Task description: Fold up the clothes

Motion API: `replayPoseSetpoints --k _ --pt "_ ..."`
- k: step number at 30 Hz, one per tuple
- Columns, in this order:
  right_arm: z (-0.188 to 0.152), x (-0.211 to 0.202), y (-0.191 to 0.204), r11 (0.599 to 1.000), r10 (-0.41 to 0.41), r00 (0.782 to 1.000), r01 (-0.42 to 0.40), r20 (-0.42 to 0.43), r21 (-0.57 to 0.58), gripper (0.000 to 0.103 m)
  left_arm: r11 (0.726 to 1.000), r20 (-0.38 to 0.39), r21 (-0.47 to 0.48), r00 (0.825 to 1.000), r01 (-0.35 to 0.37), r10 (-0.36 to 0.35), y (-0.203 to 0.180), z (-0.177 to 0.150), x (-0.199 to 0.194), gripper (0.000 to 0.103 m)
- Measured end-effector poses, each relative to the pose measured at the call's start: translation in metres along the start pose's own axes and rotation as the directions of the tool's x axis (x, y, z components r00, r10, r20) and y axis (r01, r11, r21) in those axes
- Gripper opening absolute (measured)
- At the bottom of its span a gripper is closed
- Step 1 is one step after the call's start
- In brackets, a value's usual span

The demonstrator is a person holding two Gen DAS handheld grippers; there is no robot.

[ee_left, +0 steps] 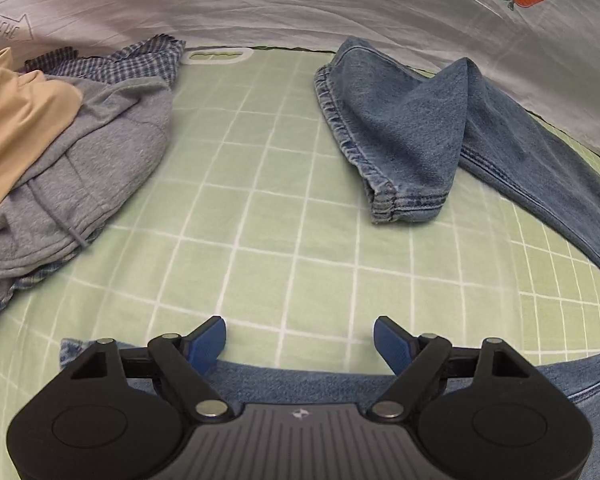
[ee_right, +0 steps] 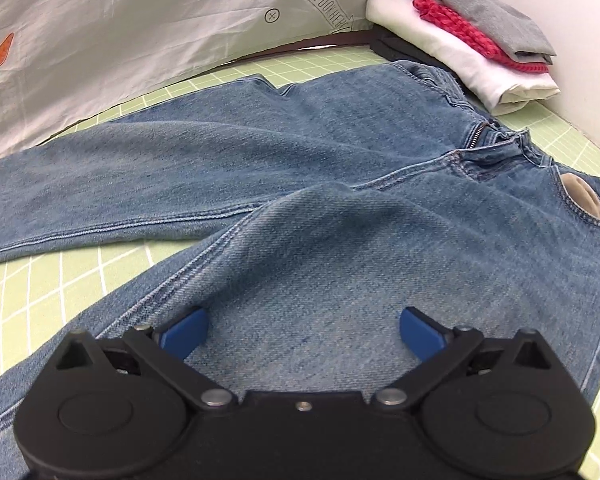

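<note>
A pair of blue jeans (ee_right: 300, 208) lies spread on the green checked mat (ee_right: 60, 280), legs to the left, waistband and zipper to the right. My right gripper (ee_right: 302, 332) is open, just above the near thigh, holding nothing. In the left wrist view the far leg (ee_left: 404, 128) ends in a rumpled, peaked cuff, and the near leg's cuff end (ee_left: 300, 380) lies under my left gripper (ee_left: 300, 340). The left gripper is open and empty, its blue pads over the edge of that denim.
A loose pile of clothes lies at the mat's left: a grey hoodie (ee_left: 100, 152), a tan garment (ee_left: 16, 128) and a blue checked one (ee_left: 140, 60). A folded stack (ee_right: 472, 40) of white, red and grey items sits at the far right. A white printed sheet (ee_left: 300, 0) borders the back.
</note>
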State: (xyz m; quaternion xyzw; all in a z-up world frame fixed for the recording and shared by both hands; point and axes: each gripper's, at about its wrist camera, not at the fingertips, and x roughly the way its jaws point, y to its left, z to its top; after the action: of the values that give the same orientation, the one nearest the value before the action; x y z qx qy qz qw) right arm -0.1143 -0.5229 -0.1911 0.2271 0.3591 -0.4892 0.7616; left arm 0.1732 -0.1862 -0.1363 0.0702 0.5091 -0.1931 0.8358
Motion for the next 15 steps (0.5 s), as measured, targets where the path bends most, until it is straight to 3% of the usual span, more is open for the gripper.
replayPoseSetpoints --k 6,10,13,14,15 --pt "0.002 0.001 0.004 0.999 -0.03 0.999 0.031 -0.017 0.035 0.103 0.987 0.061 -0.059 0.988 0.146 -0.143 -0.005 0.024 0.014 0.082" --pt "0.005 0.001 0.005 0.999 -0.035 0.999 0.036 -0.035 0.041 0.103 0.979 0.103 -0.074 0.978 0.189 -0.181 -0.014 0.043 0.027 0.079" --pt "0.007 0.002 0.004 0.998 -0.035 0.998 0.037 -0.048 0.043 0.103 0.981 0.119 -0.063 0.978 0.181 -0.173 -0.023 0.053 0.036 0.057" --pt "0.007 0.002 0.004 0.998 -0.035 0.998 0.037 -0.051 0.043 0.103 0.983 0.123 -0.055 0.978 0.176 -0.168 -0.025 0.056 0.039 0.032" --pt "0.007 0.002 0.004 0.998 -0.035 0.998 0.037 -0.053 0.043 0.103 0.983 0.124 -0.06 0.979 0.173 -0.164 -0.024 0.058 0.041 0.02"
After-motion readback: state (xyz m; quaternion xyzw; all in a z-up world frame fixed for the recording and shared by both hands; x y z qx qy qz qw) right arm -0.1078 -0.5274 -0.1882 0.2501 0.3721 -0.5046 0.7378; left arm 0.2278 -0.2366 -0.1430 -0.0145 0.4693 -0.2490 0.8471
